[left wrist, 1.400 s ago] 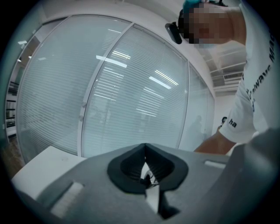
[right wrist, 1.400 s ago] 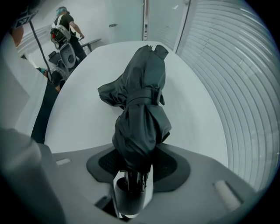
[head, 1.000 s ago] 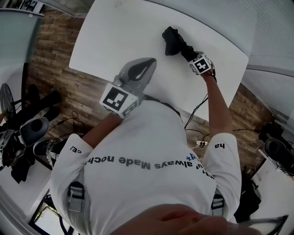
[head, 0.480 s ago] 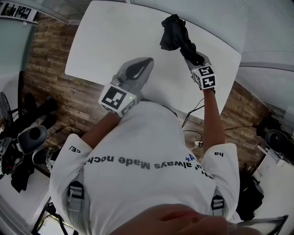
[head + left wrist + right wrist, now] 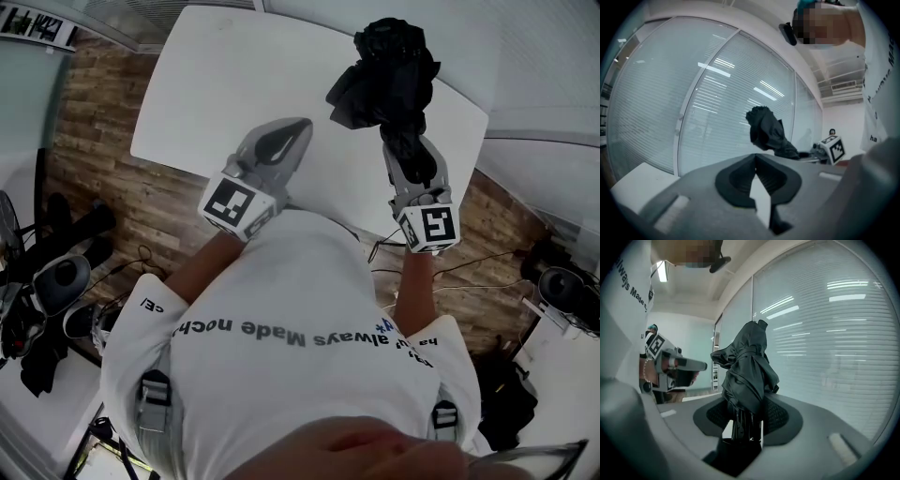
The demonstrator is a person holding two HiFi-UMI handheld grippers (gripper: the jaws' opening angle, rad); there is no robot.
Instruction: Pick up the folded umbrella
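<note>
Folded umbrella (image 5: 389, 70) is up in the air above the far side of the counter (image 5: 234, 75), and your right claw (image 5: 412, 161) pinches it at its narrow lower end, with the bunched black fabric reaching out past the jaws. Most of the weight sits beyond the grip, so I judge the risk is the bundle sagging or twisting in the pads. Squeeze firmly, move your wrist smoothly, and tilt the bundle upward rather than letting it droop. Your left claw (image 5: 298, 128) is pressed together with nothing in it and sits low over the near edge, well apart from the umbrella. Leave it there.
</note>
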